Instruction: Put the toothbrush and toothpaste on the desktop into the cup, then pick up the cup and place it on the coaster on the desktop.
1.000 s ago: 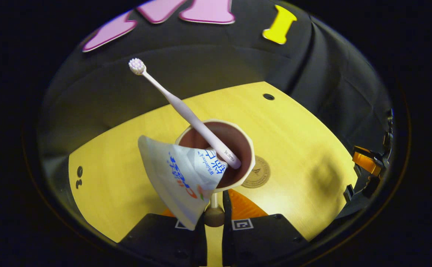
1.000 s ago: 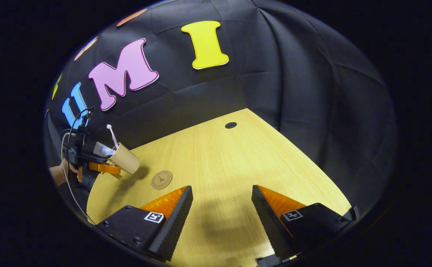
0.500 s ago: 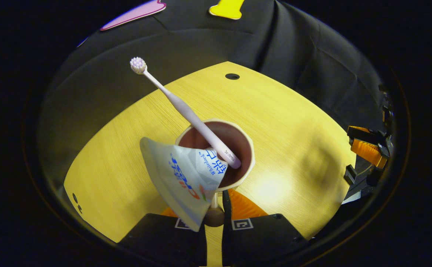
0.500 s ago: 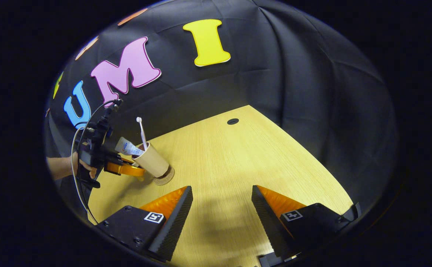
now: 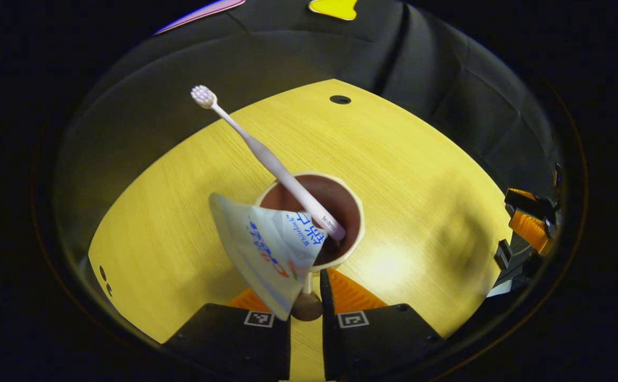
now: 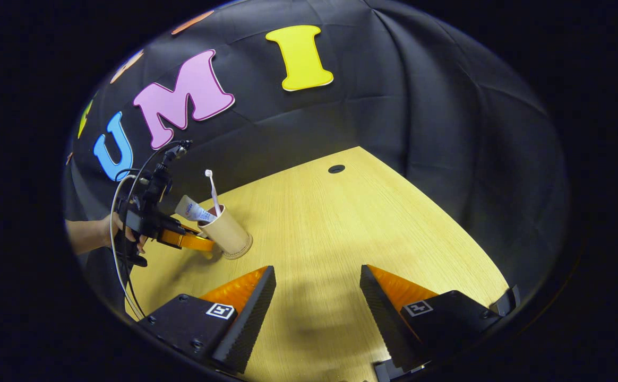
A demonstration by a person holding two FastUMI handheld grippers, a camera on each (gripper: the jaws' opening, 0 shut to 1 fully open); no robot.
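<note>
A tan cup (image 5: 347, 187) with a dark inside stands upright on the wooden desktop (image 5: 181, 212); the coaster is hidden under its base. A pale pink toothbrush (image 5: 266, 159) leans out of it, bristles up. The white toothpaste tube (image 5: 266, 254) sticks out of the cup toward the camera. My left gripper (image 5: 306, 318) is shut on the cup's small handle at its near side. The right gripper view shows the same cup (image 6: 228, 233) with the left gripper (image 6: 192, 241) and a hand behind it. My right gripper (image 6: 317, 297) is open over bare desktop with nothing between its fingers.
The black cloth wall closes the desk's far side. A round cable hole (image 6: 335, 169) sits near the desk's far corner. In the left gripper view, the right gripper (image 5: 526, 228) shows at the far right edge.
The left gripper carried the tilted cup over to the coaster, lowered it and stood it upright there; the coaster is now covered. The right gripper stayed almost still.
</note>
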